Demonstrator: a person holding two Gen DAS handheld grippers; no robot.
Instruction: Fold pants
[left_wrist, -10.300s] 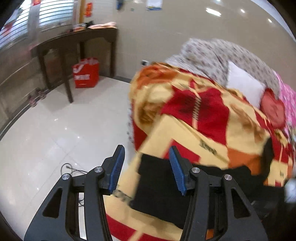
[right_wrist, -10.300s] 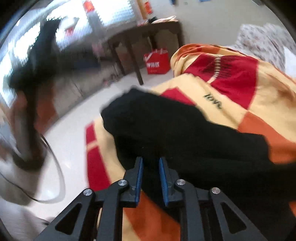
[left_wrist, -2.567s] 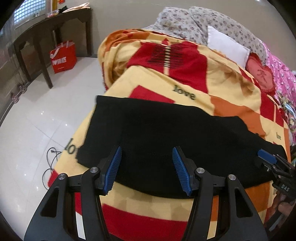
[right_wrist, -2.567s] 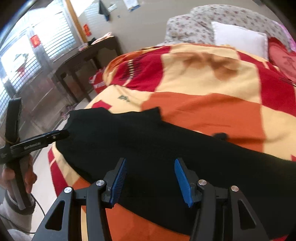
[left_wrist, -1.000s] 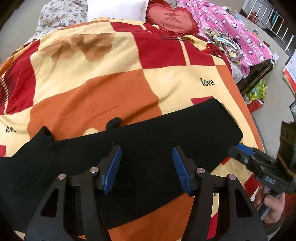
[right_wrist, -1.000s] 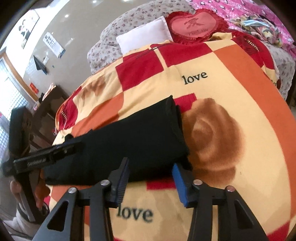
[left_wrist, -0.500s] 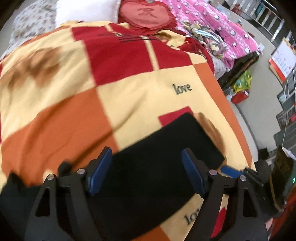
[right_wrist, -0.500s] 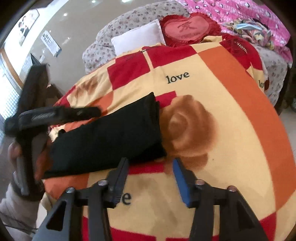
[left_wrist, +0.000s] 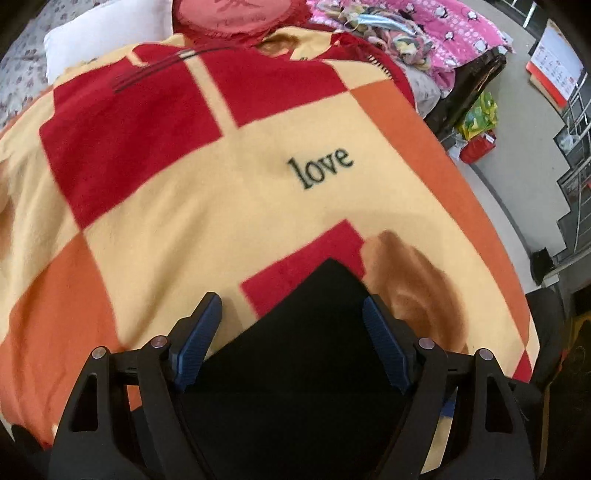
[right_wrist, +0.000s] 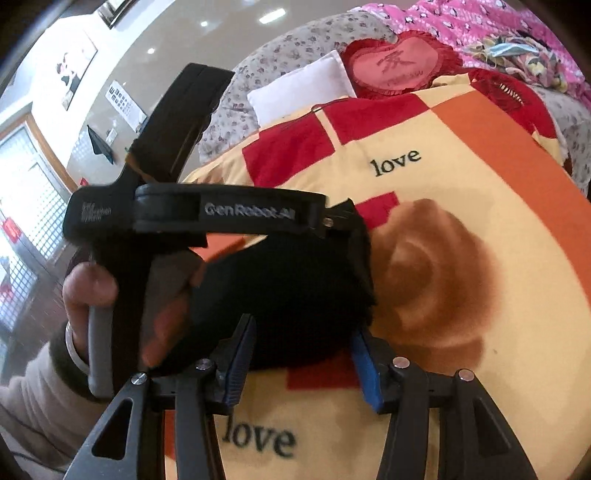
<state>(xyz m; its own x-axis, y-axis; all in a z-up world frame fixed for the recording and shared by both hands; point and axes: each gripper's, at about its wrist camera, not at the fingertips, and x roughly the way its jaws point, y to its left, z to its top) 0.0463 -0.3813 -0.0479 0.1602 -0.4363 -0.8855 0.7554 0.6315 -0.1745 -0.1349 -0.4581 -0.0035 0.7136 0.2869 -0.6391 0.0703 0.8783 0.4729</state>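
1. Left tool (left_wrist: 291, 339): jaws spread wide after just opening. Black pants (left_wrist: 306, 354) lie below and between the blue pads (left_wrist: 197, 338), but the pads do not press on the cloth.
2. From the right wrist view, the left tool (right_wrist: 356, 236) comes in from 9 o'clock, tip over the far end of the pants (right_wrist: 295, 295). A hand (right_wrist: 110, 295) in a beige sleeve (right_wrist: 33, 402) grips its handle.
3. Pants: folded into a dark bundle on the bed's checked blanket (left_wrist: 184, 192), red, cream and orange. The end of the bundle points to 12 o'clock in the left wrist view, just beside a brown rose print (left_wrist: 417, 291) at its 3 o'clock.
4. Right tool (right_wrist: 301, 356): jaws part-way apart, straddling the near edge of the pants. Pads (right_wrist: 240, 360) flank the cloth without squeezing it.
5. "love" lettering (right_wrist: 397, 162) sits at 1 o'clock from the pants.
6. White pillow (right_wrist: 303, 86) and red heart cushion (right_wrist: 399, 62) at 12 o'clock, at the head of the bed.
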